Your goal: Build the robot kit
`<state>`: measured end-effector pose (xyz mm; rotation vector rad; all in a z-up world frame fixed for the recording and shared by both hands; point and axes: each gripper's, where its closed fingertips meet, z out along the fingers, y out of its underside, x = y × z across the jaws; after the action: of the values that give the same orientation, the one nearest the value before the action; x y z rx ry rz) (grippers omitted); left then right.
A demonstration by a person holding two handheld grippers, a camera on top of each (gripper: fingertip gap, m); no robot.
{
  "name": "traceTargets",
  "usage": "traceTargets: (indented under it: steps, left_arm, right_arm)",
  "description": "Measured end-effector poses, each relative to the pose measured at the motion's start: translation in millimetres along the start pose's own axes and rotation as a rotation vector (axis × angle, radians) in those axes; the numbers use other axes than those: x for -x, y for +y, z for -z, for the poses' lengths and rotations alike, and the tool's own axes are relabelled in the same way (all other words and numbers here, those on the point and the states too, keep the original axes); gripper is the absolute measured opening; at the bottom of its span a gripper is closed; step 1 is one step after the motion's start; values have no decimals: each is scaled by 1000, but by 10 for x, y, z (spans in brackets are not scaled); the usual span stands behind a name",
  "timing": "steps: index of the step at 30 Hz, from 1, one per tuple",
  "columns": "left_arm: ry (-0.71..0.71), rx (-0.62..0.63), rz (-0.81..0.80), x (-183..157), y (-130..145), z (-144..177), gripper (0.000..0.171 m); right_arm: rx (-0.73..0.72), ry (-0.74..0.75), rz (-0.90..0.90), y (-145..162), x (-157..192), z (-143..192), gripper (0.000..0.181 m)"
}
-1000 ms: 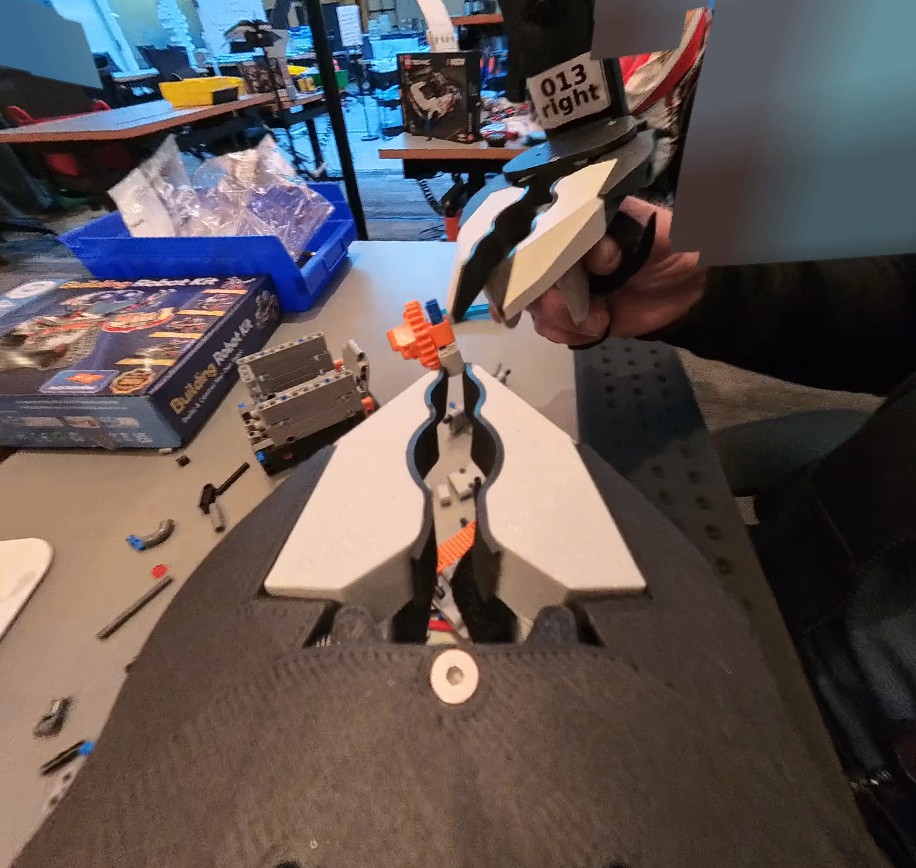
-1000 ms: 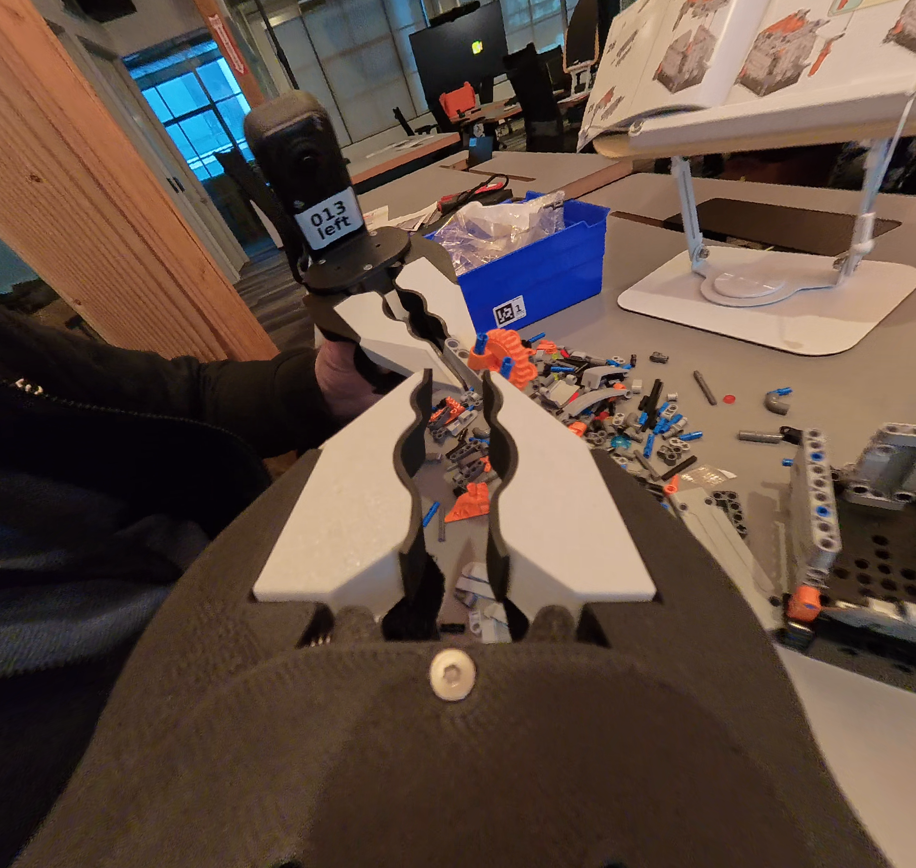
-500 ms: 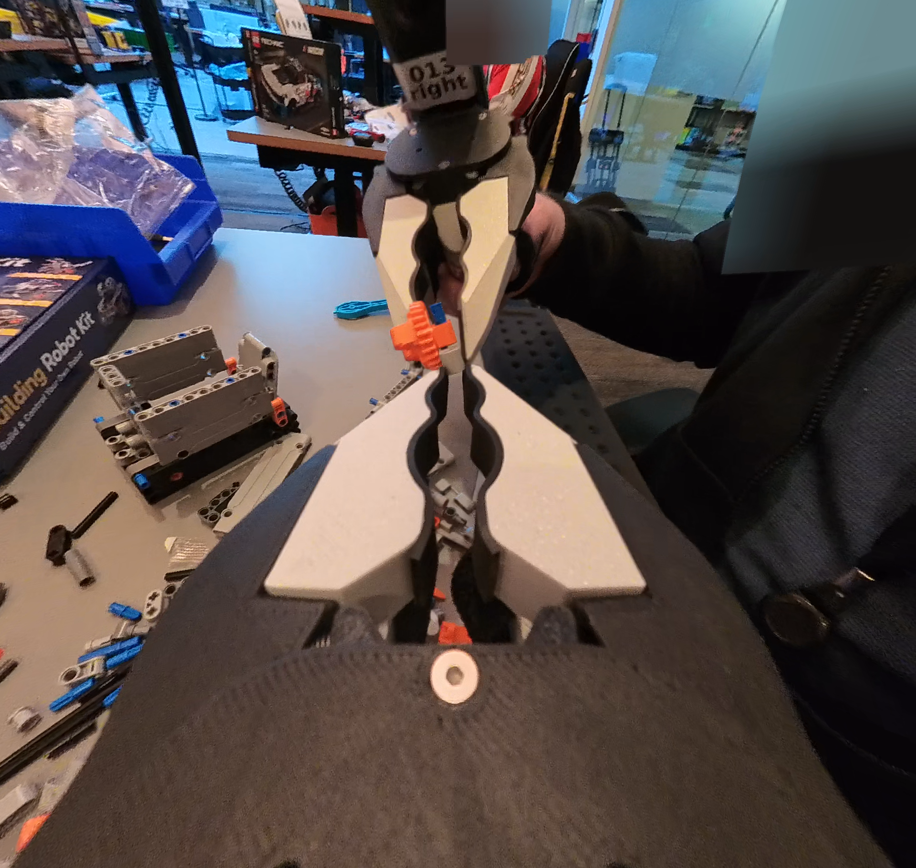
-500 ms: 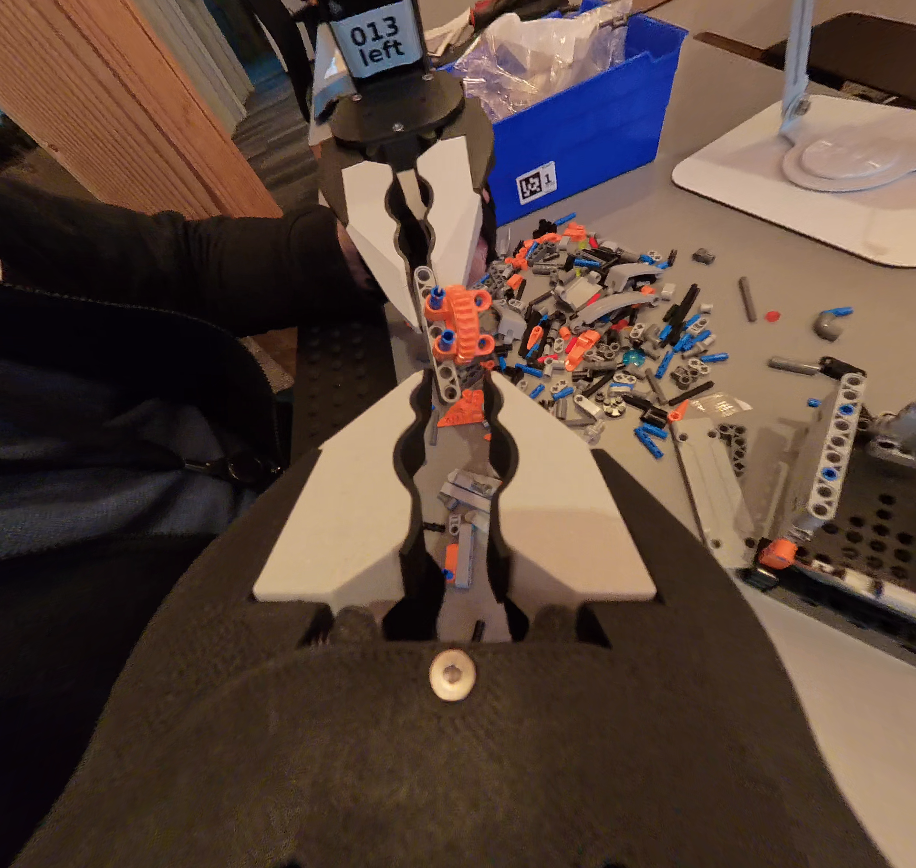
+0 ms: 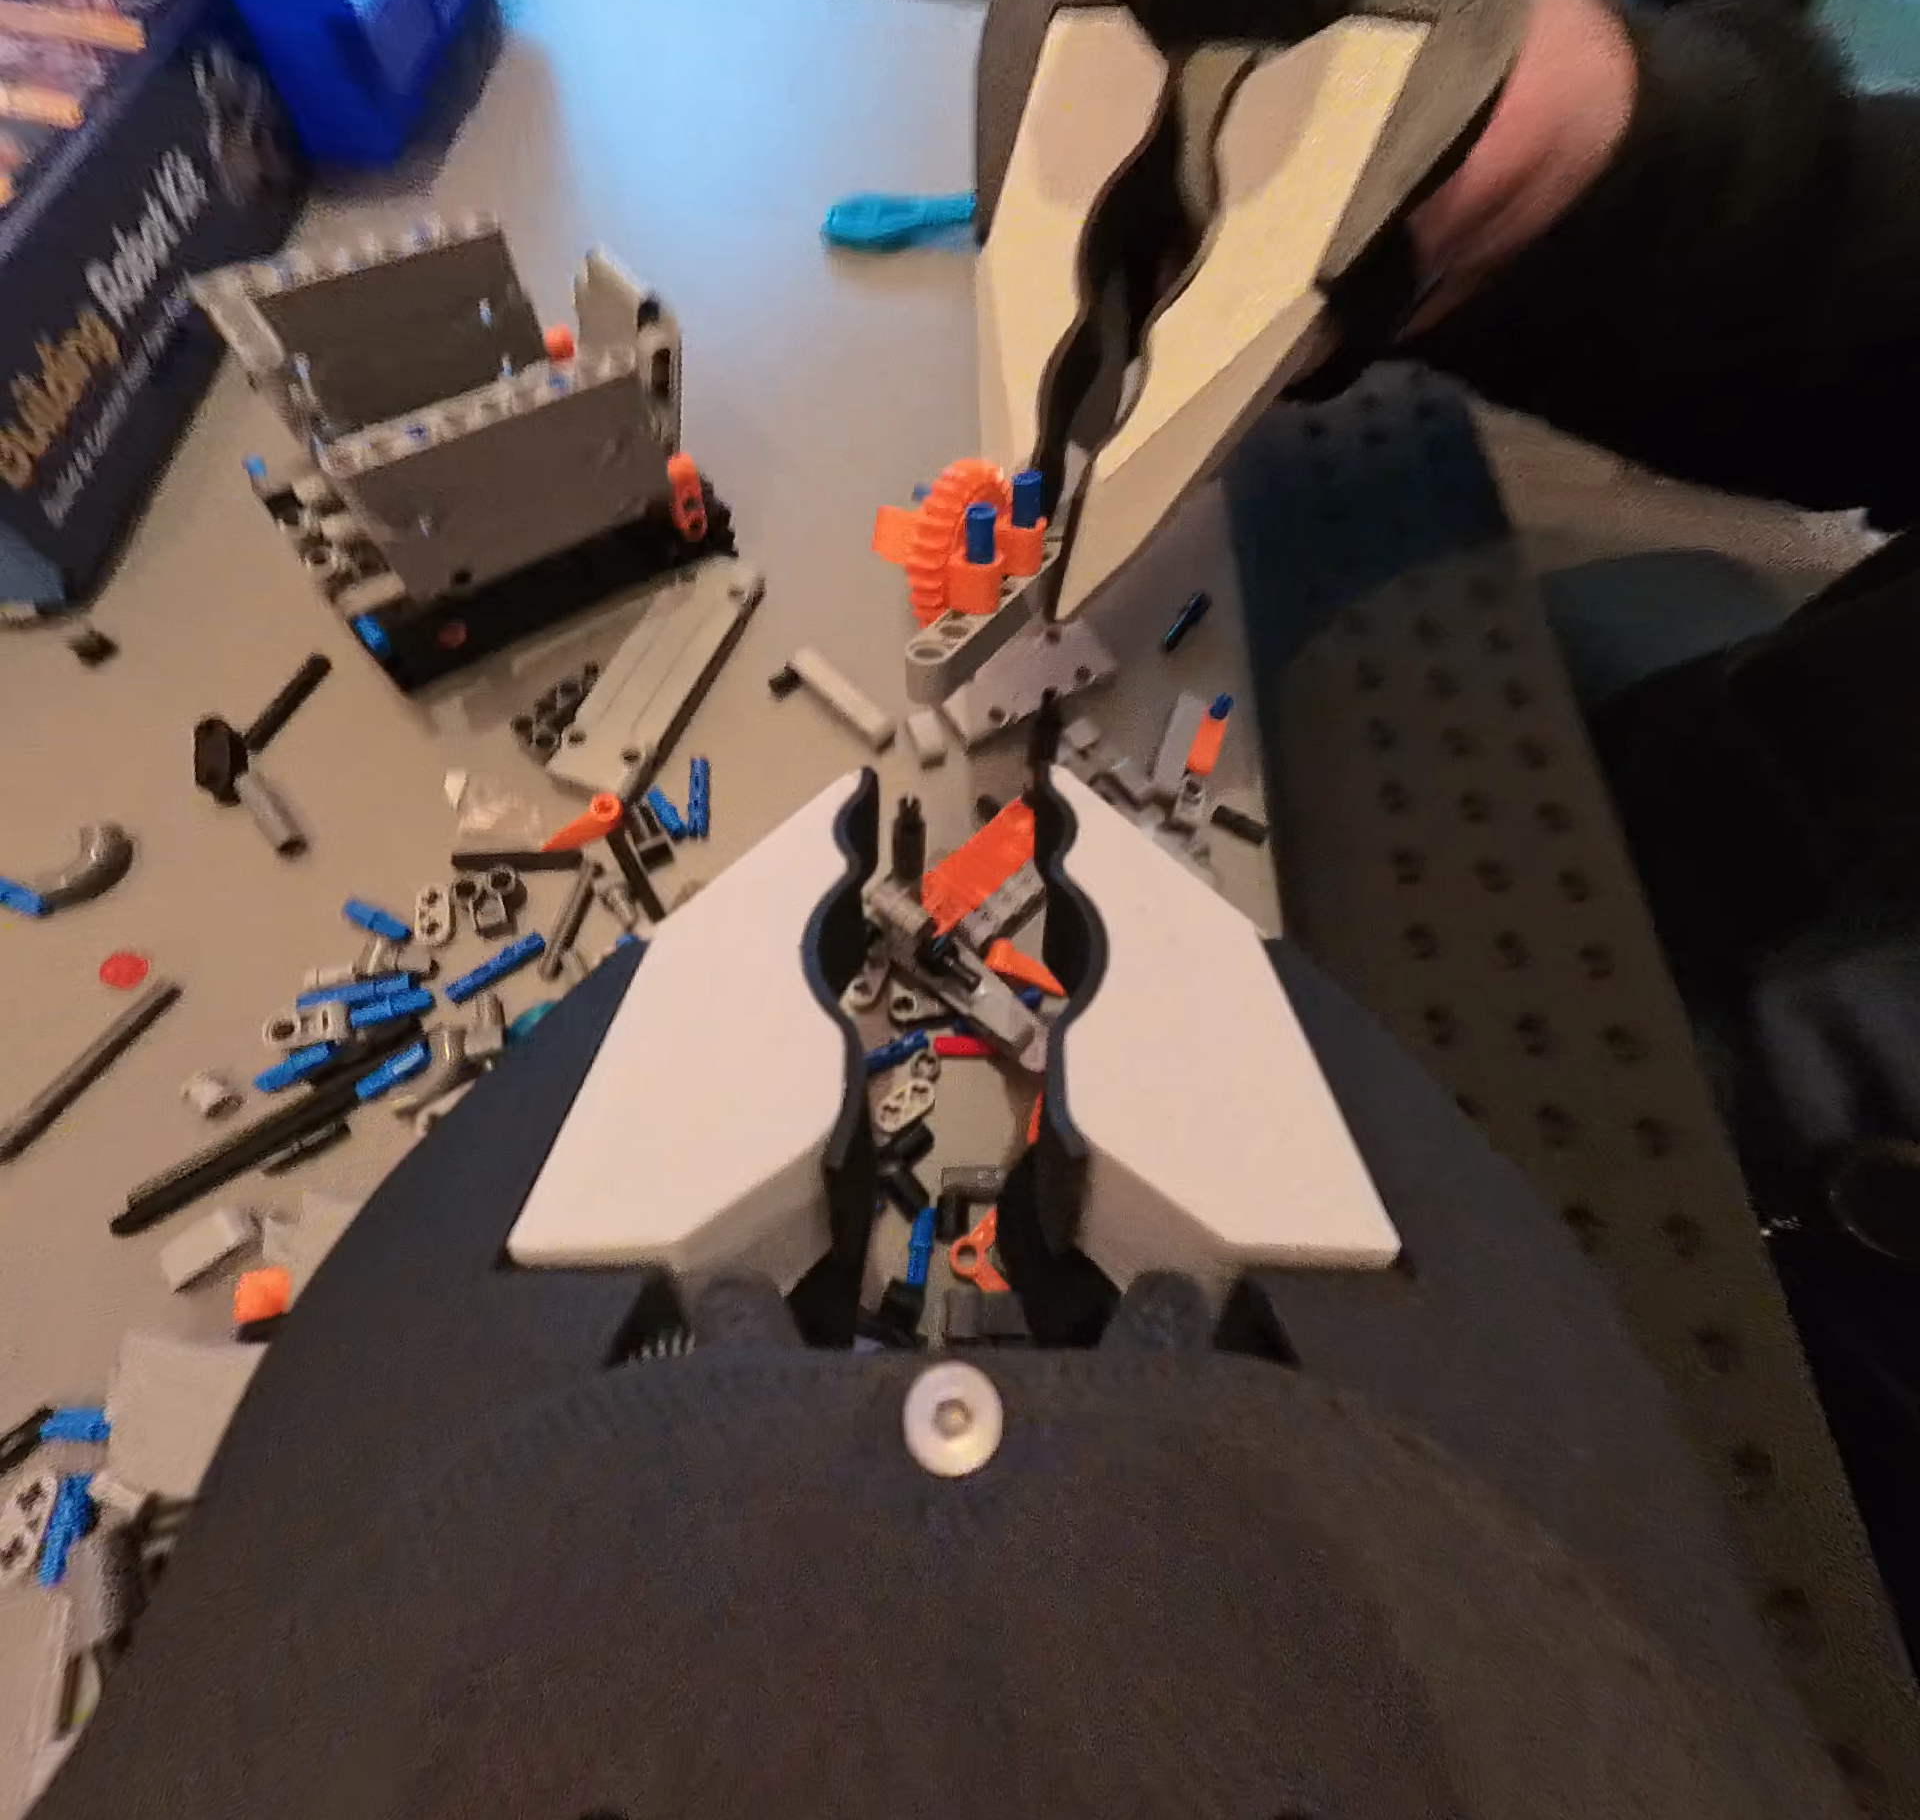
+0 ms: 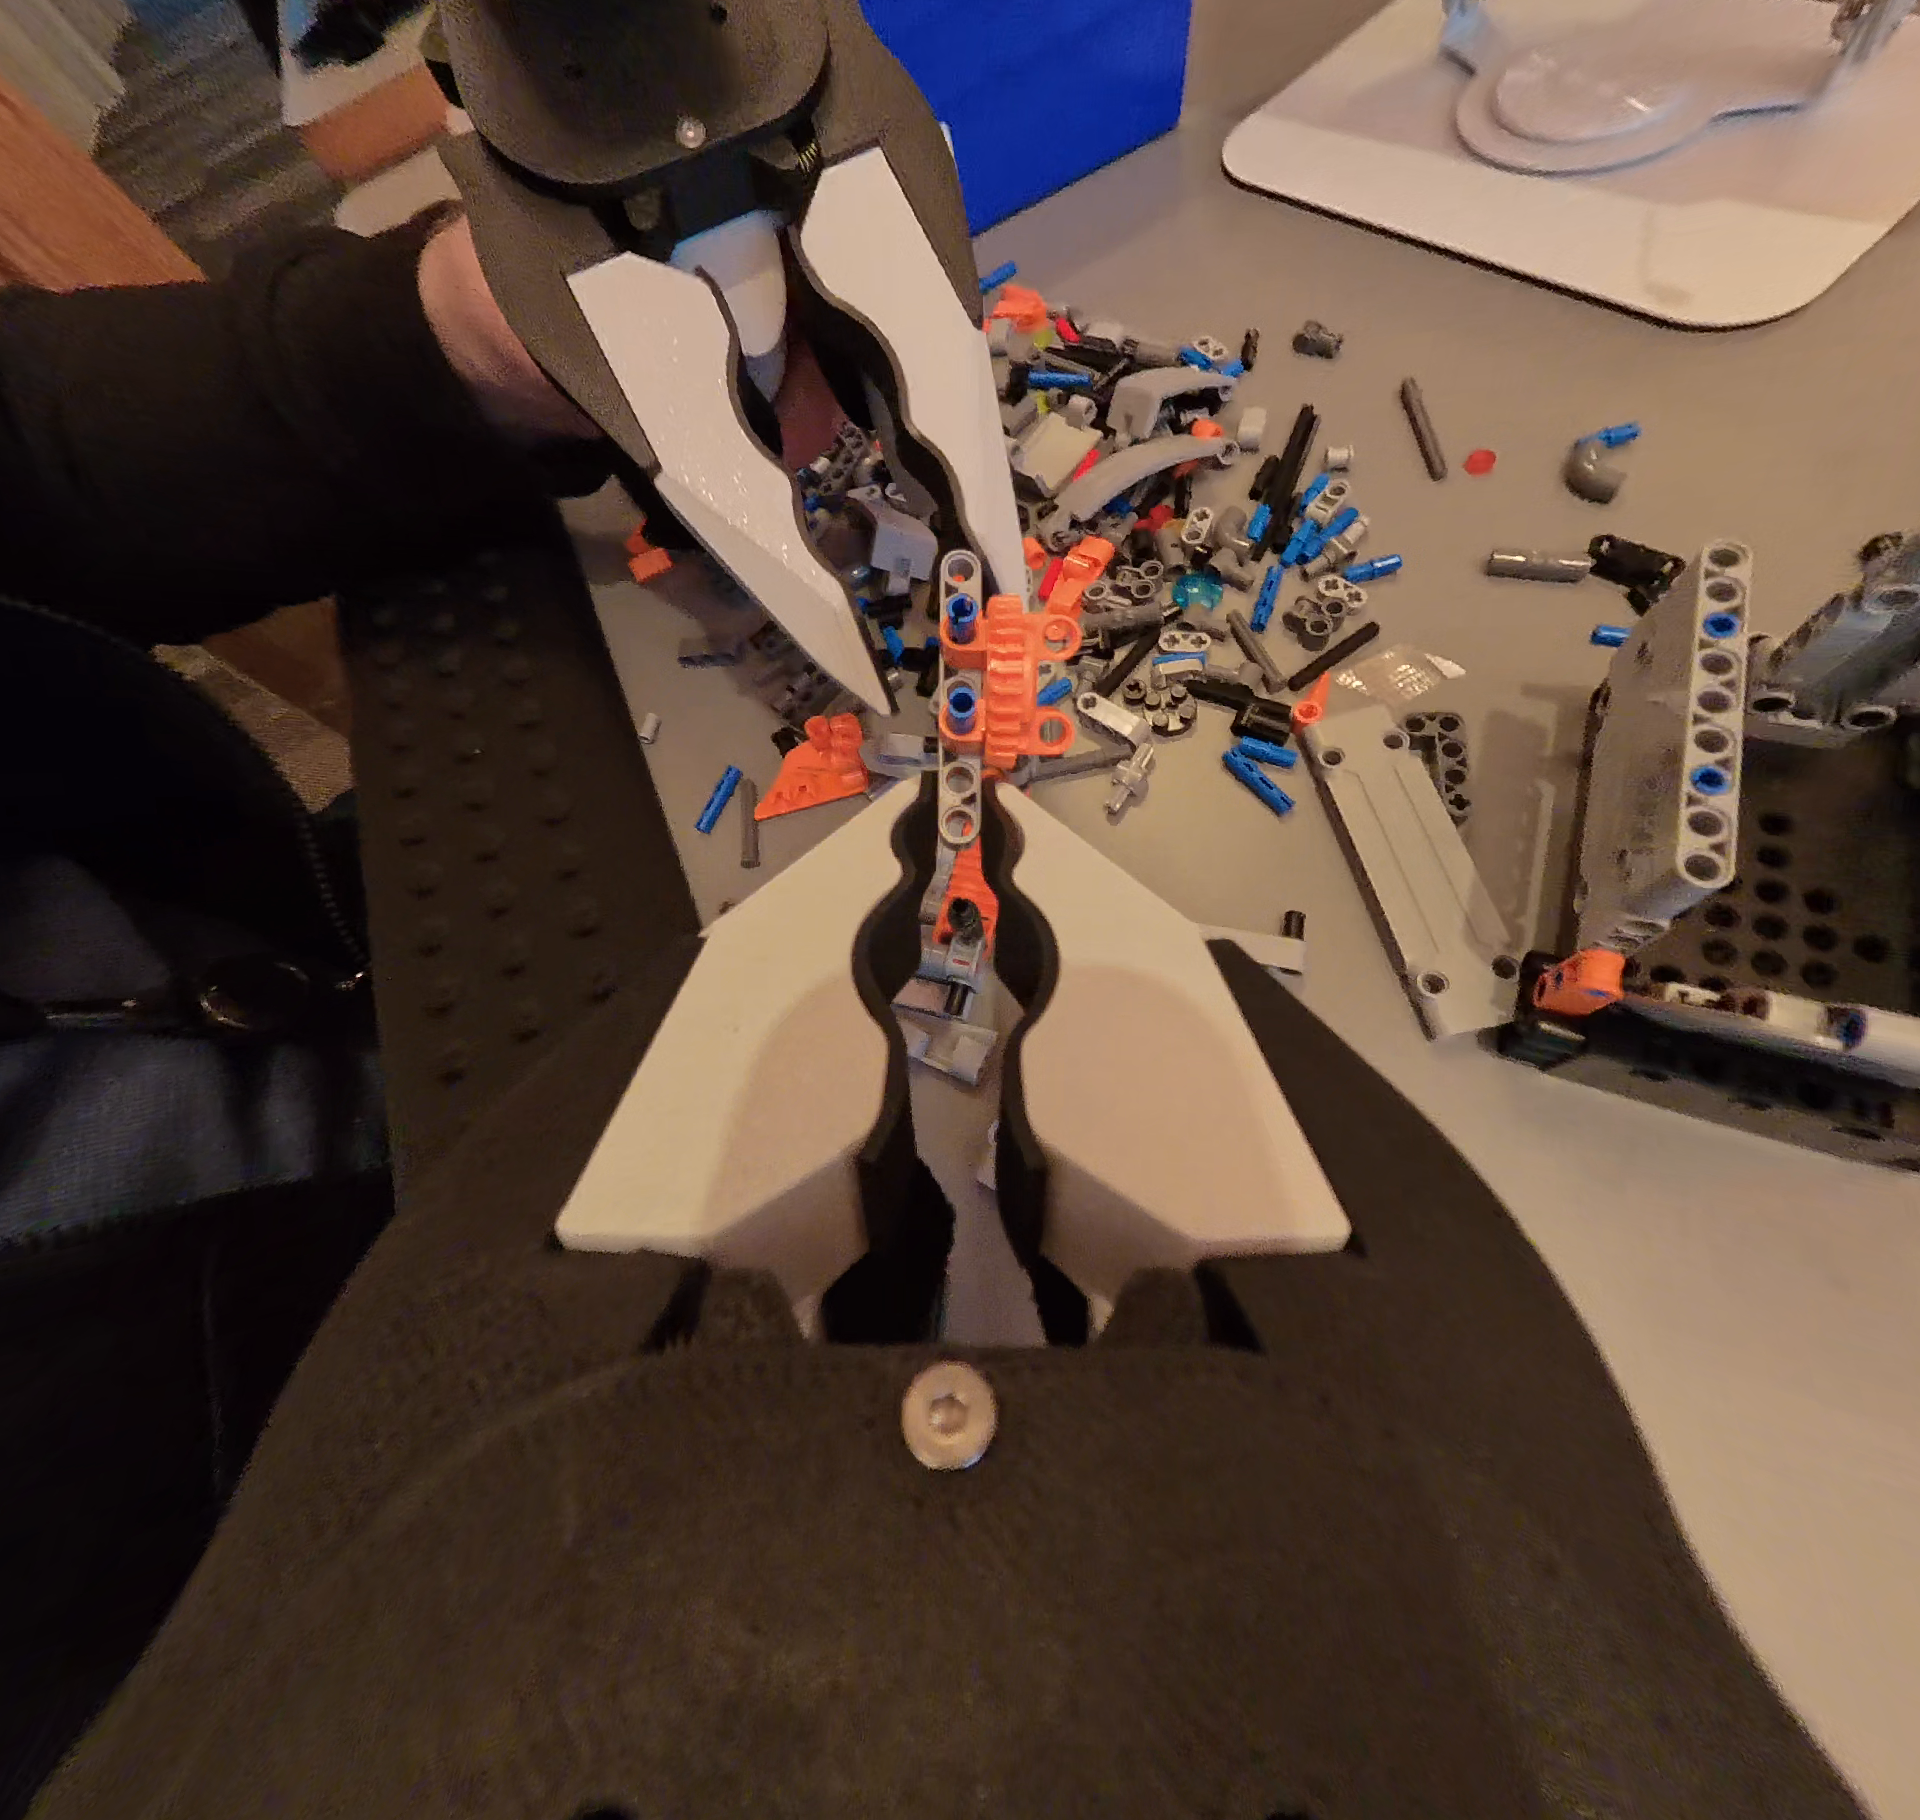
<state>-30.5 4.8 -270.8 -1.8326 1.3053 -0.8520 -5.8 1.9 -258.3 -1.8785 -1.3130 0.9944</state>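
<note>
A grey beam with holes (image 6: 961,783), carrying an orange gear piece (image 6: 1006,674) and two blue pins, is pinched at its near end by my right gripper (image 6: 964,802), which is shut on it above the table. My left gripper (image 6: 951,643) faces it with its fingers spread on either side of the beam's far end, apart from it. In the left wrist view my left gripper (image 5: 956,794) is open and empty over loose parts, and the right gripper (image 5: 1049,607) hangs ahead with the beam and orange gear (image 5: 961,544) at its tips.
A pile of small grey, black, blue and orange parts (image 6: 1195,544) covers the table. A half-built grey model (image 6: 1662,731) stands at the right. A blue bin (image 6: 1039,56), a white stand base (image 6: 1558,139), a printed box (image 5: 94,295) and a black perforated mat (image 6: 499,783) surround it. The grippers are tip to tip, or close to it. It is some 30 cm from my left tips to the white stand base (image 6: 1558,139).
My left gripper held the beam with the gear and has opened and let it go. My right gripper has shut on the beam's other end. Both grippers dropped nearer the table.
</note>
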Motion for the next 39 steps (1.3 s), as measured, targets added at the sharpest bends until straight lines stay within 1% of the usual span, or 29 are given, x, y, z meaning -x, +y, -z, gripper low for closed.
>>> traceTargets:
  steps: [1,3,5,8,10,12,14,16,17,19,20,23,25,26,27,30,32,35,37,39]
  left_arm:
    - [-4,32,16,14,68,-43,31]
    - [-24,79,29,42,166,-123,32]
    - [-34,140,18,41,265,-196,36]
    - [-23,166,34,27,327,-271,38]
    - [-48,182,33,61,348,-290,38]
    - [-97,193,44,114,339,-252,44]
    - [-167,179,44,161,279,-154,45]
    - [-251,150,-8,151,170,-39,37]
    - [-268,138,-45,90,119,-14,31]
    - [-288,144,-87,-27,101,-21,25]
    - [-304,153,-97,-51,121,-37,29]
    - [-337,143,-94,-19,132,-18,28]
    - [-353,156,-85,71,147,18,36]
    - [-338,161,-65,99,164,6,41]
    - [-309,162,-54,106,177,-23,43]
    - [-244,197,-26,146,263,-134,40]
    - [-187,209,-14,131,294,-216,32]
    - [-124,202,6,94,303,-303,16]
    - [-115,209,15,94,339,-333,9]
    - [-119,202,21,99,355,-339,6]
  right_arm:
    - [7,10,-2,22,-2,-22,5]
    - [42,31,-3,100,-6,-77,5]
    - [67,59,8,168,-11,-129,5]
    - [92,103,32,232,-30,-184,5]
    - [113,131,52,281,-50,-203,5]
    - [105,125,44,289,-39,-213,5]
    - [99,124,37,288,-50,-209,5]
    - [89,120,30,286,-50,-204,5]
    - [77,107,23,275,-26,-209,5]
    - [66,102,16,273,-5,-217,5]
    - [68,105,20,279,-5,-218,5]
    - [68,139,32,280,-23,-203,5]
    - [49,148,29,255,-13,-188,5]
    - [47,159,23,257,-22,-185,5]
    - [53,168,18,271,-34,-191,5]
    - [57,183,0,285,-41,-203,5]
    - [64,228,1,291,-99,-184,5]
    - [67,200,-44,324,-85,-206,5]
    - [71,208,-45,342,-101,-210,5]
    - [72,192,-34,337,-64,-230,5]
